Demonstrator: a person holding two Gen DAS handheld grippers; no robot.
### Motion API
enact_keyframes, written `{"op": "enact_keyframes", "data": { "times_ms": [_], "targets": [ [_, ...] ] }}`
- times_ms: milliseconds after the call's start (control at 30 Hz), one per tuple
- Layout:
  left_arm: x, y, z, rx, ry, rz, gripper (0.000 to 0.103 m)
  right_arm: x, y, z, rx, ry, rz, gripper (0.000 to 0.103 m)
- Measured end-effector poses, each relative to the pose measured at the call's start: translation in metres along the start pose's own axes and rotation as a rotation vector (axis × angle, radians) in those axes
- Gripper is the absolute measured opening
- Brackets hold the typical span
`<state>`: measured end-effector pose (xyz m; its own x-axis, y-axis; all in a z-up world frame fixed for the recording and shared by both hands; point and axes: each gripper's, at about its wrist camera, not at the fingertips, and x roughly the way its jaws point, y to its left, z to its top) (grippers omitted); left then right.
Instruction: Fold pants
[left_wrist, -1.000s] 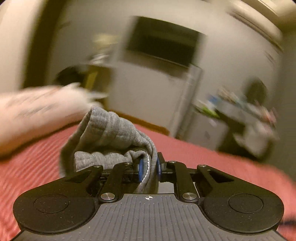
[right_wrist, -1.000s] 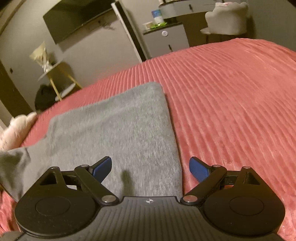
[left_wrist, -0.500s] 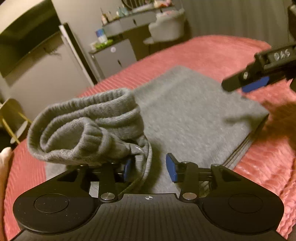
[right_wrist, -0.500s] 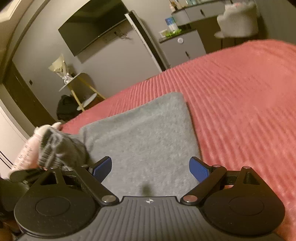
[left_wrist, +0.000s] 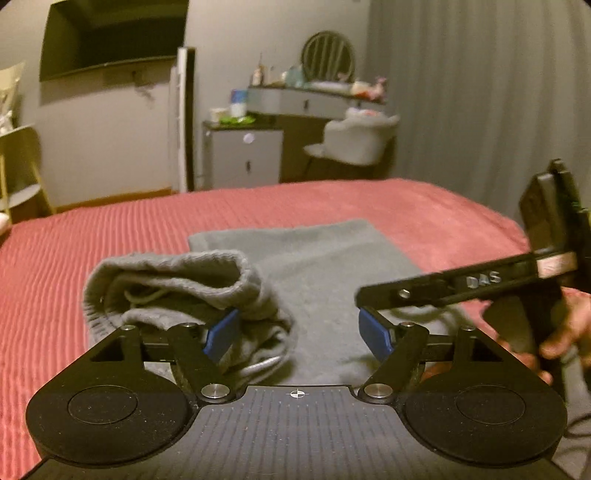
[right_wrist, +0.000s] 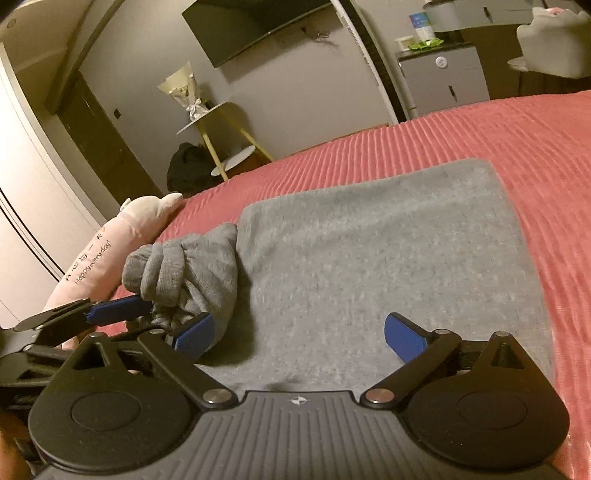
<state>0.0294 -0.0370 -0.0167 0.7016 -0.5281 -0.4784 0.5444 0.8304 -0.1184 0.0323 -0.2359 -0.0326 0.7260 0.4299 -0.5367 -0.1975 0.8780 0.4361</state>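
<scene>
On the pants (right_wrist: 388, 266), our left gripper (left_wrist: 299, 332) and right gripper (right_wrist: 299, 332) gape, released; we should flatten the bunched waistband (left_wrist: 177, 291) squarely.

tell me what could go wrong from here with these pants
1. The left gripper is open, and the bunched waistband sits rumpled on the folded grey pants; left so, the fold will likely be lumpy.
2. The drawstring trails loose and could snag a finger.
3. The right gripper hangs close; the two could bump.
</scene>
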Motion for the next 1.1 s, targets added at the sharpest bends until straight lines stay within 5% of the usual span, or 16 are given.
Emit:
{"op": "enact_keyframes", "data": {
  "times_ms": [133, 400, 600, 667, 733, 900, 1100],
  "targets": [
    [-0.019, 0.028, -0.013, -0.201, -0.043, 0.007, 0.082, -0.007, 0.023, 0.001, -0.174, -0.045, -0.035, 0.099],
    [-0.066, 0.102, -0.049, -0.716, -0.154, 0.229, 0.088, 0.026, 0.099, -0.014, -0.517, -0.052, -0.046, 0.099],
    [-0.081, 0.117, -0.064, -0.785, -0.157, 0.27, 0.088, 0.059, 0.132, -0.021, -0.657, -0.045, -0.06, 0.098],
    [-0.08, 0.115, -0.064, -0.766, -0.141, 0.272, 0.088, 0.061, 0.134, -0.015, -0.628, -0.047, -0.029, 0.089],
    [-0.074, 0.113, -0.063, -0.755, -0.124, 0.268, 0.088, 0.062, 0.132, -0.005, -0.549, -0.034, 0.011, 0.061],
    [-0.073, 0.12, -0.073, -0.809, -0.138, 0.238, 0.088, 0.051, 0.106, 0.007, -0.322, -0.066, 0.023, 0.055],
    [-0.065, 0.123, -0.078, -0.834, -0.094, 0.225, 0.088, 0.035, 0.029, 0.007, 0.185, -0.134, -0.108, 0.048]
  ]
}}
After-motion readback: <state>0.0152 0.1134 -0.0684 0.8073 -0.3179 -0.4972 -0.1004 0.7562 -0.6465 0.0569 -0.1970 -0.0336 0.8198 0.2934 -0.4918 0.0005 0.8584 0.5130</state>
